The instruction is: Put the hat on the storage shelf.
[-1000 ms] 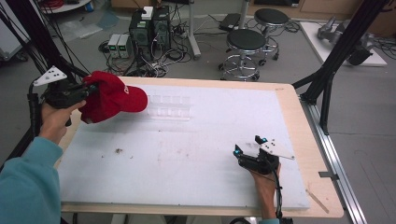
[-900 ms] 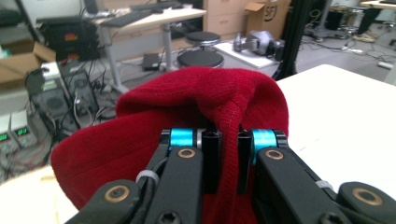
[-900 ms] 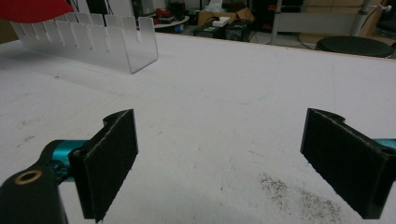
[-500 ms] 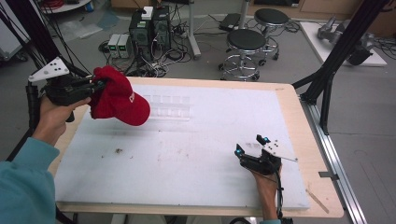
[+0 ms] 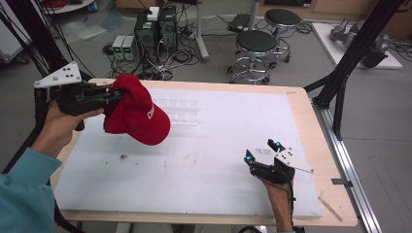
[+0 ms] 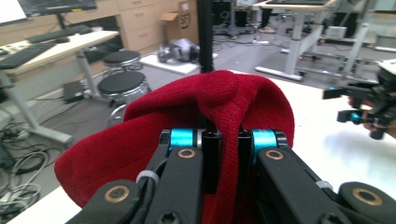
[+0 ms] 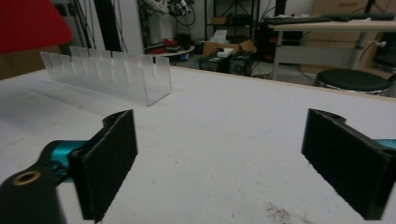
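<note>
Left gripper (image 5: 114, 92): jaws clamped tight on a fold of the red cap (image 5: 136, 116). In the left gripper view the knit fabric (image 6: 224, 107) is pinched between the two black jaws and bulges up and over their tips. The cap hangs clear of the table, off its surface, at about 10 o'clock of the white table top (image 5: 218, 160) as seen from the high view. The brim points down and toward 4 o'clock; a white patch shows on the cap's side. The person's left hand (image 5: 58, 124) holds the gripper body level, jaws pointing toward 3 o'clock, with a teal sleeve (image 5: 24, 194) at the lower left corner.

Right gripper (image 5: 262, 151): jaws stand wide apart and have just been opening further; nothing lies between them. In the right gripper view the two black pads (image 7: 109, 163) frame bare white table surface. This gripper sits low over the table at about 5 o'clock, well apart from the cap, jaws pointing toward 10 o'clock.

Clear plastic rack (image 5: 182, 111): standing on the table at about 12 o'clock, just beside the cap on its 3 o'clock side. Whether cap and rack touch cannot be told. In the right gripper view the rack (image 7: 112, 74) shows a row of upright dividers.

A small dark smudge (image 5: 124, 157) marks the table below the cap.
</note>
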Tool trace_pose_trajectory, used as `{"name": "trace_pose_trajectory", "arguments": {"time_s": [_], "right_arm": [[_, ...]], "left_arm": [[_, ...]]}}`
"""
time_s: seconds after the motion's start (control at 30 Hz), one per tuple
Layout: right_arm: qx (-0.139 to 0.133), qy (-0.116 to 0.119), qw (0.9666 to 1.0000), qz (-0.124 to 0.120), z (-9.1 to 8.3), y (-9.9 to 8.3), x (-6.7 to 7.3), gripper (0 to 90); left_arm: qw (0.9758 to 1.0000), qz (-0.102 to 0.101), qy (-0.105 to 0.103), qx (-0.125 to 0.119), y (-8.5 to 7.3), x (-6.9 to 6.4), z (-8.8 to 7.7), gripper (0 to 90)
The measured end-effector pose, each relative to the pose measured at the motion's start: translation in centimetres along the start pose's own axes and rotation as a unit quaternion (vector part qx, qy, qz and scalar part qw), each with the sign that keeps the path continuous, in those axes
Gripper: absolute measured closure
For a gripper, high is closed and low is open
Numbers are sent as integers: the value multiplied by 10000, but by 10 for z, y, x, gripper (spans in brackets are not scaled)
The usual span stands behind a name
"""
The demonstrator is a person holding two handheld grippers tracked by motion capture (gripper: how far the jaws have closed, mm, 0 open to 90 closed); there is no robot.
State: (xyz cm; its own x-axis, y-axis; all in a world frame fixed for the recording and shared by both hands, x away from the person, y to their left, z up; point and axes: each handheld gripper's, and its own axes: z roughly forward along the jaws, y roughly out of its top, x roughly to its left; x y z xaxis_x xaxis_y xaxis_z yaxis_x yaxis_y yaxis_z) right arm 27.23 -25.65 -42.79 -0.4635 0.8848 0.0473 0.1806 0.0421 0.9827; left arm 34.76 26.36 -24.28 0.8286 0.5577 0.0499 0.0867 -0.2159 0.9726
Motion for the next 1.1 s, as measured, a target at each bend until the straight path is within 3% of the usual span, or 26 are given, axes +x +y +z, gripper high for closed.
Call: {"name": "trace_pose_trajectory", "arguments": {"time_s": [0.1, 0.23, 0.43, 0.6, 0.8, 1.0, 1.1], "right_arm": [[79, 253, 9996, 47, 1, 8, 4, 5], [55, 719, 9973, -114, 2, 24, 16, 5], [131, 1312, 9905, -396, 4, 48, 34, 5], [88, 1708, 9845, -394, 8, 65, 45, 5], [49, 2232, 9737, -465, 14, 85, 59, 5], [152, 2729, 9607, -473, 24, 105, 69, 5], [247, 2981, 9527, -536, 31, 114, 75, 6]], "left_arm": [[9998, -70, -185, 5, 1, -5, 3, 865], [9990, -107, -438, 17, 1, -14, 10, 865], [9969, -64, -781, 86, 1, -29, 23, 866], [9934, 11, -1135, 133, 2, -43, 37, 866], [9894, 102, -1438, 181, 4, -58, 51, 865], [9865, 151, -1618, 225, 4, -70, 66, 866], [9853, 194, -1672, 278, 3, -74, 72, 866]]}}
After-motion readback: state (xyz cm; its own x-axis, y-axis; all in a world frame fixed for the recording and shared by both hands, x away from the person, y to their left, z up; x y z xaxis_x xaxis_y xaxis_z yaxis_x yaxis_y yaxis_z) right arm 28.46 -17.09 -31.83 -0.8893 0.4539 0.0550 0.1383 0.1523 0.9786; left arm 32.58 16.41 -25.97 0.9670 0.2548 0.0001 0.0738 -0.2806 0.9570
